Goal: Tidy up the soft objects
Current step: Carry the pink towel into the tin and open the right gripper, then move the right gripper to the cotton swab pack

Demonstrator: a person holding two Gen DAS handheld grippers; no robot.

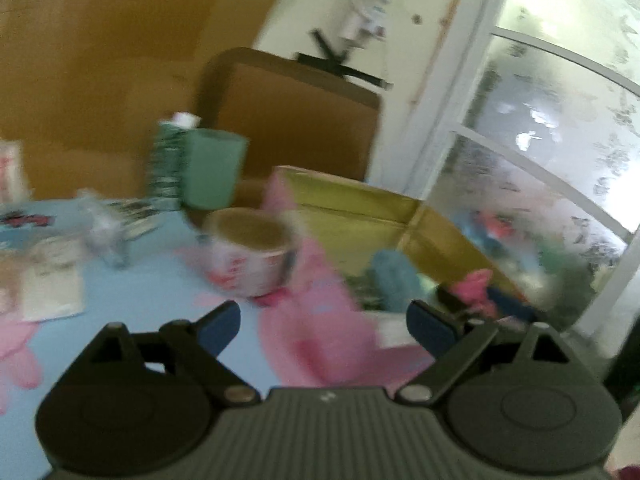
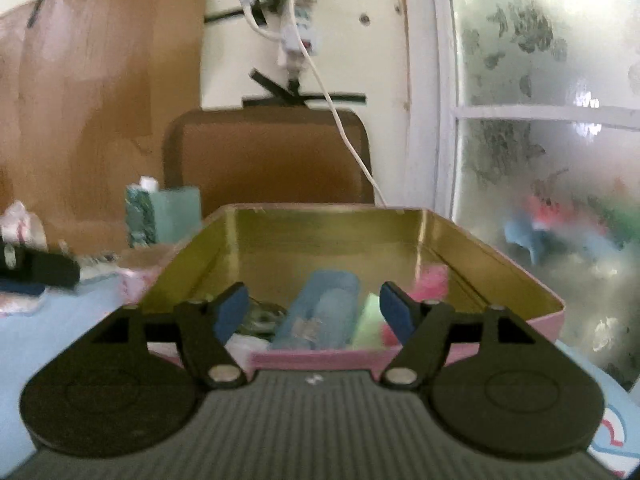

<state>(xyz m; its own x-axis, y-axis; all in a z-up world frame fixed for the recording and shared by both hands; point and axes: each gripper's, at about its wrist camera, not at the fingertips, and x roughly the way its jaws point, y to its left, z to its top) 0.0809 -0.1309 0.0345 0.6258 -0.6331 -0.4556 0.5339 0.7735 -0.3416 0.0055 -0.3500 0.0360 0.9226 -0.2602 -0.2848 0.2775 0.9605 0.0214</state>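
Observation:
A pink tin box [image 2: 320, 358] with a gold inside stands open on the blue table. In it lie a light blue rolled cloth [image 2: 324, 312], a pale green soft piece [image 2: 368, 326] and a pink soft piece [image 2: 430, 284]. My right gripper [image 2: 312, 310] is open and empty, just in front of the box's near wall. My left gripper [image 1: 322, 326] is open and empty above the pink box side [image 1: 316, 320]. The left wrist view is blurred; it shows the box [image 1: 360, 208], the blue cloth [image 1: 394, 284] and the pink piece [image 1: 474, 288].
A tape roll [image 1: 252, 252] stands left of the box. A green carton [image 1: 210, 168] and a patterned bottle [image 1: 166, 164] stand behind it. Papers [image 1: 52, 280] and a pink soft thing [image 1: 18, 354] lie at the left. A frosted window [image 2: 552, 140] is at the right.

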